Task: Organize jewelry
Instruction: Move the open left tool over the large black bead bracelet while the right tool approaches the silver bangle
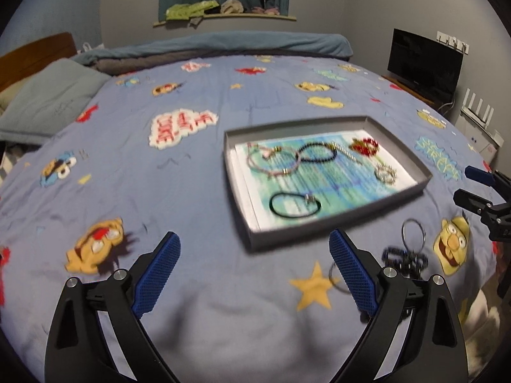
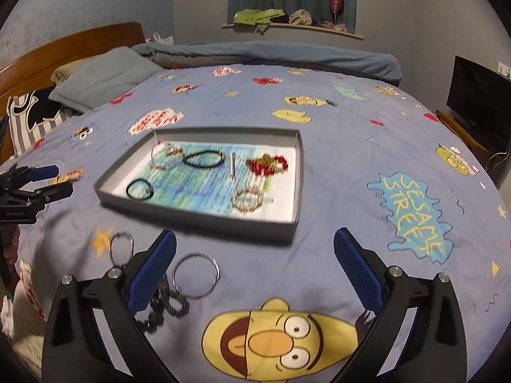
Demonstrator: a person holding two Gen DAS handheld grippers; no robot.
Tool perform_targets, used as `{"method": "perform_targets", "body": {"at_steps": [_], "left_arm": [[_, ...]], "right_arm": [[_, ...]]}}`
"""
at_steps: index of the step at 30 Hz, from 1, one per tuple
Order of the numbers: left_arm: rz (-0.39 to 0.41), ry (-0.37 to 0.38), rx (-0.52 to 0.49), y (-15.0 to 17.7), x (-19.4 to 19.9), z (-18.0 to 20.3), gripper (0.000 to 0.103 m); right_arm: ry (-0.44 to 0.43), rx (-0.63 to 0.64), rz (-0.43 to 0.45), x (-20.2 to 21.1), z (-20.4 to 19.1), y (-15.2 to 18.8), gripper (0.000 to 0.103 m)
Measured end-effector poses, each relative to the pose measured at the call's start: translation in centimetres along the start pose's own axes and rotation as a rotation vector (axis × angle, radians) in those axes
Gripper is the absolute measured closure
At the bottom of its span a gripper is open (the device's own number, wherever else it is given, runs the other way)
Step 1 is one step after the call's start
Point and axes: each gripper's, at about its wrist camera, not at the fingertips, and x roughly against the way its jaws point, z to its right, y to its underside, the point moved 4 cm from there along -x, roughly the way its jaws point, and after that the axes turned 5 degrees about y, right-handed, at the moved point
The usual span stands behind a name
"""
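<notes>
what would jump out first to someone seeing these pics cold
The blue Sesame Street cartoon bedspread fills both views. On it lies a shallow grey cardboard tray lined with a blue-green printed sheet and holding several bracelets, among them a red and gold beaded piece. Nearer the cameras, plain silver metal bangles and dark beaded bracelets lie loose on the spread, outside the tray.

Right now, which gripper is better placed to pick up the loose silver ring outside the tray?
Right, probably. The right gripper is open with the silver ring just inside its left finger. The left gripper, also open, sits farther off, facing the tray.
</notes>
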Motion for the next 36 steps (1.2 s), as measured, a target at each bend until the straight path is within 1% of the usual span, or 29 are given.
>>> {"method": "perform_targets", "body": {"at_steps": [3, 10, 19, 22, 26, 31, 33, 35, 36], "left_arm": [[-0.026, 0.012, -0.003, 1.3, -0.4, 0.4, 0.009], [-0.071, 0.011, -0.009, 3.6, -1.3, 1.0, 0.009], [-0.113, 0.017, 0.003, 5.2, -1.8, 1.3, 0.009], [-0.123, 0.017, 0.013, 5.7, -1.8, 1.6, 0.009], [-0.129, 0.046, 0.016, 6.3, -1.8, 2.5, 0.009], [-0.140, 0.096, -0.015, 7.1, -2.0, 4.6, 0.010], [-0.140, 0.122, -0.038, 7.2, -2.1, 5.6, 0.011], [-0.133, 0.141, -0.056, 7.2, -2.1, 6.4, 0.017], [-0.131, 0.166, -0.067, 7.2, -2.1, 7.0, 0.026]], "right_arm": [[-0.005, 0.004, -0.017, -0.3, -0.2, 1.0, 0.006], [-0.019, -0.006, -0.048, -0.5, -0.3, 2.9, 0.006], [-0.035, -0.018, -0.090, -0.8, -0.5, 5.1, 0.005], [-0.065, -0.039, -0.104, -0.8, -0.6, 5.6, 0.005], [-0.072, -0.031, -0.105, -0.6, -0.8, 5.8, 0.005], [-0.076, -0.033, -0.109, -0.7, -1.0, 6.0, 0.005], [-0.076, -0.033, -0.108, -0.8, -1.1, 6.0, 0.005], [-0.080, -0.034, -0.110, -0.8, -1.1, 6.1, 0.005], [-0.083, -0.034, -0.111, -0.9, -1.2, 6.1, 0.006]]}}
